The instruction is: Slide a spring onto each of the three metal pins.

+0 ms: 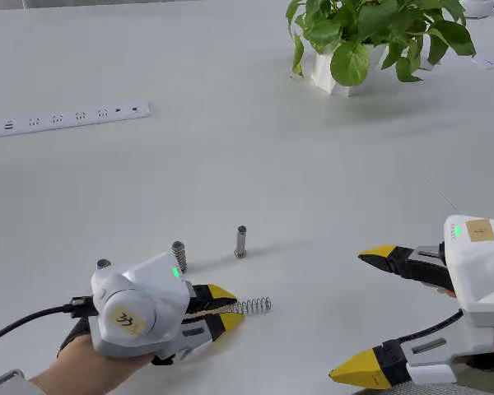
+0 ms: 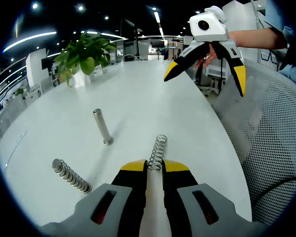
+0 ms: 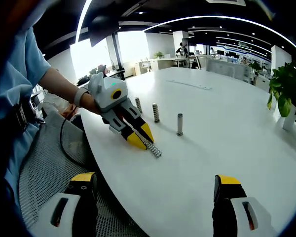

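The head view looked down from behind both grippers, while the left gripper view, low behind its fingertips point(image 2: 135, 166), faced the right gripper point(image 2: 204, 84), whose view faced back, both sharing the bare pin point(image 2: 102, 127) between them.

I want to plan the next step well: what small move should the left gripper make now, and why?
Probably carry the spring over the bare pin and tip it upright. The left gripper is shut on one end of the spring, that pin stands upright with no spring, and the neighbouring pin already wears one.
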Action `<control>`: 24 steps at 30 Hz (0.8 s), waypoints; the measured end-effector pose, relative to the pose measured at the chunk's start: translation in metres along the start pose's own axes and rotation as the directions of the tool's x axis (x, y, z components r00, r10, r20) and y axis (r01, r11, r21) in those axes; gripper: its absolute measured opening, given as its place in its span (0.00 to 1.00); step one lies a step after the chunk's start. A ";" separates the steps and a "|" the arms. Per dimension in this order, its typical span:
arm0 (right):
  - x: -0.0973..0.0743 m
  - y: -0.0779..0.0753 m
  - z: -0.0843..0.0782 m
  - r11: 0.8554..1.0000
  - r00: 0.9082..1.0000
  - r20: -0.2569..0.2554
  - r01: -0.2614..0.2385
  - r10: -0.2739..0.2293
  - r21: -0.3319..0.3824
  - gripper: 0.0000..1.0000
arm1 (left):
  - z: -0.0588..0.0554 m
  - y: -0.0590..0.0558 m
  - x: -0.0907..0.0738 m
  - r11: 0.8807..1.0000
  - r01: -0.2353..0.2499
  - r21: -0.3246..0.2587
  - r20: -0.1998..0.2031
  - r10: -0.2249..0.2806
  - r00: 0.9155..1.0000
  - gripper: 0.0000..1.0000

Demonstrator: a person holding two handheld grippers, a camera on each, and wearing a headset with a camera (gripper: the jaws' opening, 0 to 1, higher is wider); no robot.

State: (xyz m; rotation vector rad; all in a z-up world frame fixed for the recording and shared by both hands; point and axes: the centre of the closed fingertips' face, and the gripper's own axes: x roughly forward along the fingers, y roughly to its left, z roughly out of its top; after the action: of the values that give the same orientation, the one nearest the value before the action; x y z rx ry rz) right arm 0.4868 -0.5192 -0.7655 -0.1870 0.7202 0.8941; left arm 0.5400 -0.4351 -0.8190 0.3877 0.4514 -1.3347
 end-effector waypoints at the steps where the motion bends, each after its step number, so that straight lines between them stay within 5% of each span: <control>1: 0.000 0.000 0.000 1.000 1.000 0.000 0.000 0.000 0.000 0.98 | 0.000 0.000 0.000 1.000 -0.003 0.001 0.002 0.003 1.000 0.08; 24: 0.009 0.010 0.001 0.999 0.999 -0.009 -0.036 0.036 -0.002 0.96 | 0.009 -0.008 -0.017 0.990 -0.011 -0.140 0.051 0.018 0.999 0.07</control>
State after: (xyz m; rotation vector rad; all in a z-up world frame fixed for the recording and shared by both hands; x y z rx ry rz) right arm 0.4831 -0.5066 -0.7688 -0.1809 0.7330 0.9287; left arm 0.5303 -0.4271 -0.8030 0.2391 0.4948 -1.2880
